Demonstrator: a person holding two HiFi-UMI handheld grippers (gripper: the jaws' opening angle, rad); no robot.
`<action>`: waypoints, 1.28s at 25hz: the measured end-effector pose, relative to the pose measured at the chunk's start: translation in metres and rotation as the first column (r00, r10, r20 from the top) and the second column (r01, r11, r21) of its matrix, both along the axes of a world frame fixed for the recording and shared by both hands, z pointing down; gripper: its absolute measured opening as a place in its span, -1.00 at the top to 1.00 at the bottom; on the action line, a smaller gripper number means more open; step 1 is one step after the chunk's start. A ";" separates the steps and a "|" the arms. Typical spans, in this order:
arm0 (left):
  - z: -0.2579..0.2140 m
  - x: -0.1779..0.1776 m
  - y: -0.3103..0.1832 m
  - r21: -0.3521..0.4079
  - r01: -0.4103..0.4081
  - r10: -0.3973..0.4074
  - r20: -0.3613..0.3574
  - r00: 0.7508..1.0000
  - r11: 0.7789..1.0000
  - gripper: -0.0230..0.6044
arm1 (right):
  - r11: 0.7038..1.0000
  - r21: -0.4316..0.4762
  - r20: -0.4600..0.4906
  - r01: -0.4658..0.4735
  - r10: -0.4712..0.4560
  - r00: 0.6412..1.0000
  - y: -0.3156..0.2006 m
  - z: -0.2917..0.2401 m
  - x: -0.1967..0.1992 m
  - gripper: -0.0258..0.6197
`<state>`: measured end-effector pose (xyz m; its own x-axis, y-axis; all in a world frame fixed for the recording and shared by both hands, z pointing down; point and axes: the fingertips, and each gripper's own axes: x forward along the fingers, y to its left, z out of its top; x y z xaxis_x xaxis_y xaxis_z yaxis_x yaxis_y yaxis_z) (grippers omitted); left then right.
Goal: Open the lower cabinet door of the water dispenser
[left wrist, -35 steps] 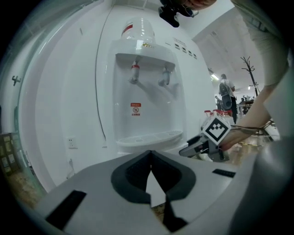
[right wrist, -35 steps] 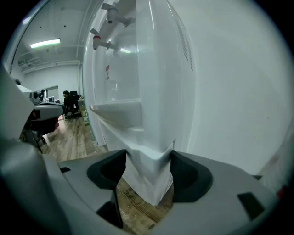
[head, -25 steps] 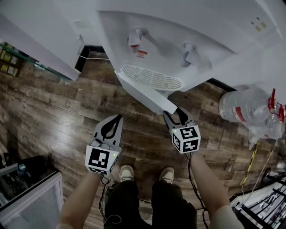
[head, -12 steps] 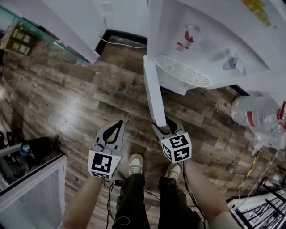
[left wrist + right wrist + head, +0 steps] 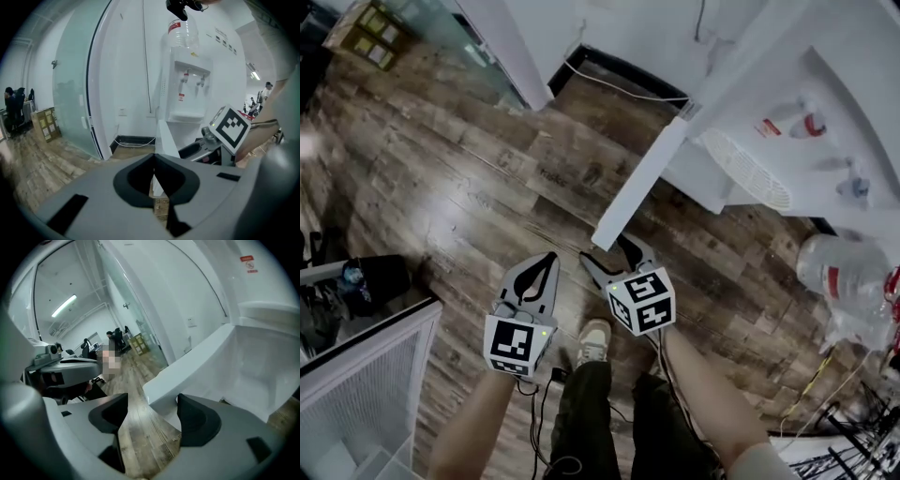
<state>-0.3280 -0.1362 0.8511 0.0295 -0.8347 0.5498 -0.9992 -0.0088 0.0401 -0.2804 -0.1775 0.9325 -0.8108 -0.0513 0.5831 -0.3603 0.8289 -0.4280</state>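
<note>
A person stands on a dark wooden floor (image 5: 441, 169) in front of a white water dispenser (image 5: 844, 94), a hand-held gripper in each hand. The dispenser's lower cabinet door (image 5: 642, 183) stands wide open, angled out from the cabinet's front toward the person, its free edge the part farthest from the dispenser.

The right hand-held gripper (image 5: 607, 251) sits at that free edge, jaws spread wide. In the right gripper view, the door's corner (image 5: 187, 371) lies between the parted jaws of this hand-held gripper (image 5: 150, 401), close against the jaw nearer the dispenser. The jaws are not clamped on the door, and whether that jaw touches it cannot be told.

The left hand-held gripper (image 5: 549, 258) hangs beside the right one, on the side away from the dispenser and clear of the door. Its own view shows the tips of this hand-held gripper (image 5: 153, 157) pressed together with nothing between them, and the door's edge (image 5: 164, 138) and the dispenser (image 5: 190, 89) ahead.

A large clear water bottle (image 5: 839, 272) lies on the floor just beside the dispenser, on the side away from the open door. The person's shoe (image 5: 595, 337) shows below the two marker cubes.
</note>
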 end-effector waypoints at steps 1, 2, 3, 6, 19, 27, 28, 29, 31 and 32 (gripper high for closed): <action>-0.001 -0.005 0.004 -0.007 0.010 -0.010 -0.001 1.000 1.000 0.91 | 1.000 -0.012 -0.001 0.001 -0.001 1.000 0.002 -0.002 -0.005 -0.06; -0.002 -0.009 0.006 -0.014 0.018 -0.018 -0.002 1.000 1.000 0.91 | 1.000 -0.023 -0.004 -0.003 0.003 1.000 0.004 -0.005 -0.007 -0.06; -0.004 -0.012 0.008 -0.020 0.023 -0.023 -0.002 1.000 1.000 0.91 | 0.999 -0.031 -0.009 -0.013 0.012 1.000 0.004 -0.009 -0.005 -0.06; -0.023 -0.016 0.006 -0.019 0.024 -0.025 -0.006 1.000 1.000 0.91 | 0.998 -0.016 -0.039 -0.055 0.055 0.998 0.002 -0.023 0.011 0.04; -0.152 0.030 -0.020 0.034 -0.076 0.079 -0.088 0.993 0.996 0.91 | 0.953 0.120 -0.029 -0.279 0.284 0.958 -0.036 -0.176 0.132 0.81; -0.259 0.080 -0.055 0.062 -0.141 0.146 -0.074 0.987 0.988 0.91 | 0.902 0.211 0.033 -0.377 0.378 0.925 -0.073 -0.308 0.210 0.85; -0.274 0.087 -0.059 0.072 -0.153 0.158 -0.072 0.985 0.986 0.91 | 0.897 0.218 0.044 -0.385 0.385 0.922 -0.075 -0.328 0.220 0.86; -0.289 0.094 -0.061 0.083 -0.164 0.170 -0.069 0.983 0.983 0.91 | 0.893 0.224 0.058 -0.391 0.389 0.920 -0.076 -0.348 0.228 0.90; -0.320 0.105 -0.062 0.099 -0.188 0.194 -0.056 0.980 0.977 0.91 | 0.884 0.231 0.090 -0.407 0.397 0.913 -0.072 -0.387 0.243 0.90; -0.336 0.110 -0.062 0.106 -0.201 0.207 -0.047 0.977 0.974 0.91 | 0.878 0.236 0.107 -0.417 0.403 0.909 -0.069 -0.405 0.250 0.90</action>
<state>-0.2177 -0.1978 0.5153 0.2339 -0.8586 0.4562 -0.9719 -0.2192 0.0858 -0.0308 -0.2468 0.5271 -0.7149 -0.5232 0.4639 -0.6737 0.6932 -0.2564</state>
